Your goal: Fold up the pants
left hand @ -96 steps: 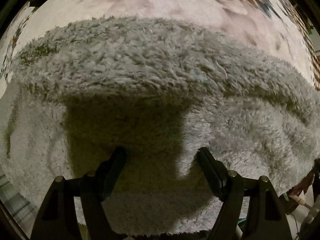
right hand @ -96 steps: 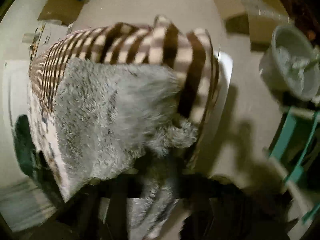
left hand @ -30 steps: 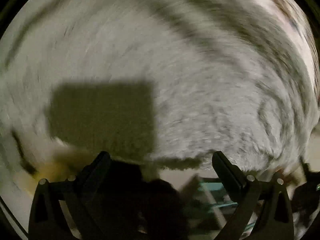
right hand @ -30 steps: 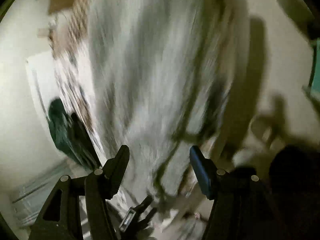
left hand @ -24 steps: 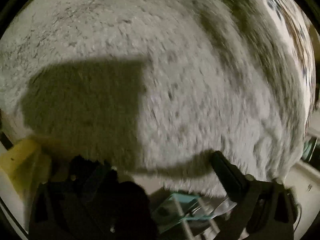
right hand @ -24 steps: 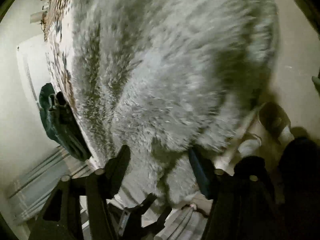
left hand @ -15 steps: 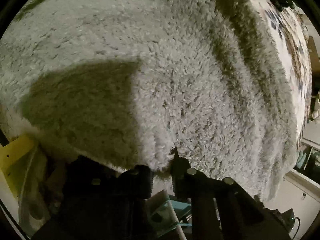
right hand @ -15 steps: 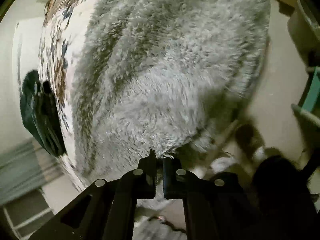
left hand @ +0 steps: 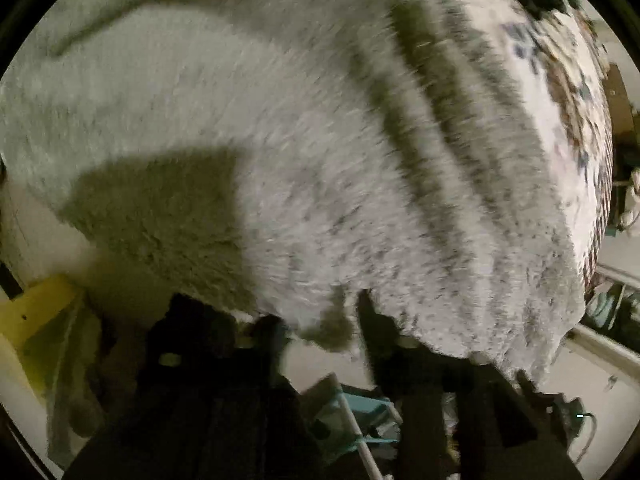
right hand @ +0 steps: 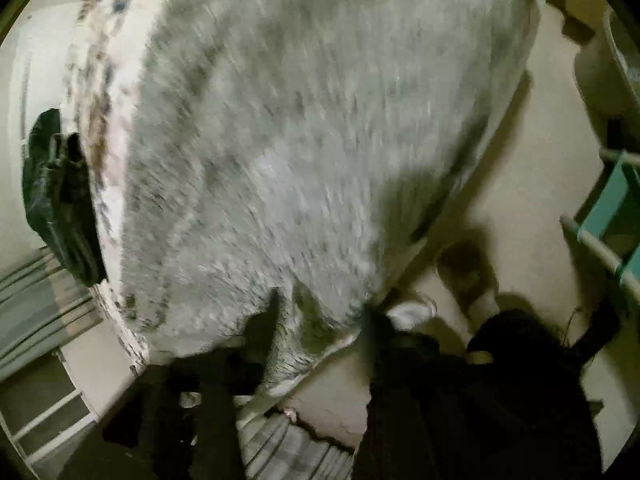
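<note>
Fluffy grey pants (left hand: 300,152) lie spread over a patterned cover (left hand: 568,92), their near edge hanging off the surface toward both tools. The left gripper (left hand: 320,326) has its jaws opening, with a tuft of the hem between them and no pad visibly pressing it. The right gripper (right hand: 320,312) is likewise opening, a fold of the same edge sagging between its jaws rather than being pinched. Both tools point steeply down at that edge, apparently because the fabric has just been laid and is being let go. A dark green garment (right hand: 56,196) sits well left of the right jaws.
</note>
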